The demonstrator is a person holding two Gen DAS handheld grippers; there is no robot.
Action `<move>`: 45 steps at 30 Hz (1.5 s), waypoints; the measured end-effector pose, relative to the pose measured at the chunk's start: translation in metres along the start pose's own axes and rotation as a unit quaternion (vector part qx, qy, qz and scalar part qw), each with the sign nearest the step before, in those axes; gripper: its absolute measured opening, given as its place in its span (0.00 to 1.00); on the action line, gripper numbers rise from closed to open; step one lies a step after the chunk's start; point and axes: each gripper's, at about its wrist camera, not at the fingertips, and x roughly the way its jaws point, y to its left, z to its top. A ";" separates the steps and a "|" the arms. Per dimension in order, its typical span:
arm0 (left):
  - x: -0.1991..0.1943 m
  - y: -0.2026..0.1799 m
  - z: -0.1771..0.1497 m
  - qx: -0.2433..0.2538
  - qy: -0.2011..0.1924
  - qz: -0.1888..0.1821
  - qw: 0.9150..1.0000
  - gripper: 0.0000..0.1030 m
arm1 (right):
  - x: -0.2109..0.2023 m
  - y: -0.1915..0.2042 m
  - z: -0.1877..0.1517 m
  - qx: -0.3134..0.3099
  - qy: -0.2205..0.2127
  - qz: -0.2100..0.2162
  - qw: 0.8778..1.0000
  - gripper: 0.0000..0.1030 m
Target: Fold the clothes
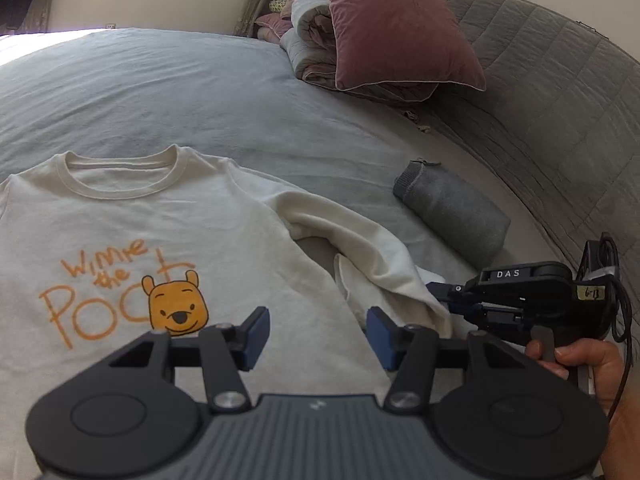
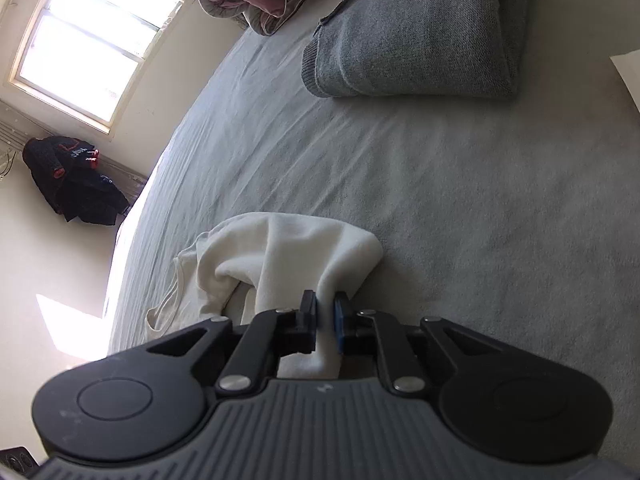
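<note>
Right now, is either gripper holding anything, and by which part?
The right gripper is shut on the cream sweatshirt, pinching the end of its sleeve. The left gripper is open over the sweatshirt, holding nothing.

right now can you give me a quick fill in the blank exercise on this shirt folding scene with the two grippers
1. The right gripper is shut on the cream shirt's ____.
2. The left gripper hovers over the shirt with its jaws ____.
3. The cartoon bear's face printed on the shirt is ____ in colour.
4. The folded grey garment lies on the ____.

Missing words: sleeve; open; orange; bed
</note>
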 end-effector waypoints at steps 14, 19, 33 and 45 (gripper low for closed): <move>0.058 -0.020 0.032 -0.001 0.004 -0.019 1.000 0.54 | -0.035 0.028 0.054 -0.101 -0.089 -0.050 0.990 0.07; 0.063 0.020 0.046 -0.044 -0.007 0.008 0.999 0.53 | -0.019 0.052 0.063 -0.166 -0.087 -0.101 0.977 0.07; 0.039 0.081 0.039 -0.064 0.007 0.079 0.995 0.46 | 0.085 0.160 0.037 -0.245 0.026 0.024 0.969 0.11; 0.028 0.114 0.018 -0.084 0.027 0.100 0.991 0.46 | 0.078 0.138 0.034 -0.219 0.069 0.065 0.971 0.60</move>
